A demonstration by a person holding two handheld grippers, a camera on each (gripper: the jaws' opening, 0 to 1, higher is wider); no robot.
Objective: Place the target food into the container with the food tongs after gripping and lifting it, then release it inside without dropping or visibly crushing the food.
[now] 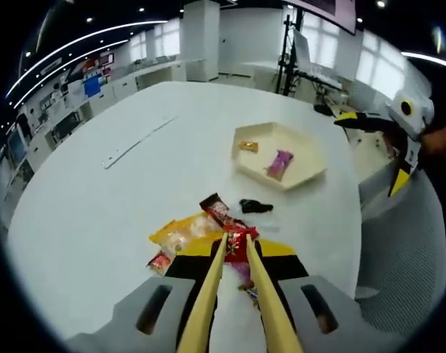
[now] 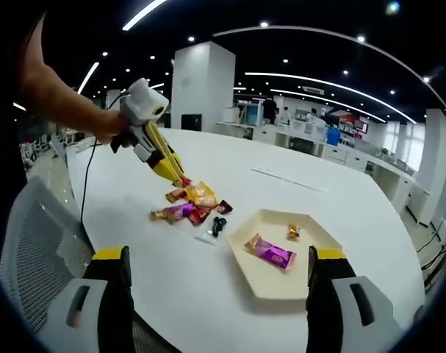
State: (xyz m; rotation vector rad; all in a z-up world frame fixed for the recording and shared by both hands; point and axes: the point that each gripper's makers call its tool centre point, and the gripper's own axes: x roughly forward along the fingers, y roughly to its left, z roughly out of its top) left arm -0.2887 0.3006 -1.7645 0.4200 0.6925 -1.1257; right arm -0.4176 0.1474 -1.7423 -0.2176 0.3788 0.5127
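My left gripper (image 1: pixel 235 256) is shut on yellow food tongs (image 1: pixel 246 268). The tong tips pinch a red snack packet (image 1: pixel 239 243) at the edge of a snack pile (image 1: pixel 186 232) on the white table (image 1: pixel 98 198); I cannot tell whether the packet has left the surface. Beyond the pile sits a cream hexagonal tray (image 1: pixel 311 173) holding a purple packet (image 1: pixel 279 163) and an orange candy (image 1: pixel 248 146). In the right gripper view, a hand holds the left gripper (image 2: pixel 145 110) with the tongs (image 2: pixel 167 165) down at the pile (image 2: pixel 189 198). My right gripper (image 2: pixel 217 254) is open, near the tray (image 2: pixel 281 283).
A small black item (image 1: pixel 256 206) lies between pile and tray. My right gripper (image 1: pixel 395 129), held by a hand, hovers off the table's right edge. A grey mesh chair (image 2: pixel 31 243) stands by the table's near side. Desks and a white pillar (image 2: pixel 200 81) fill the room behind.
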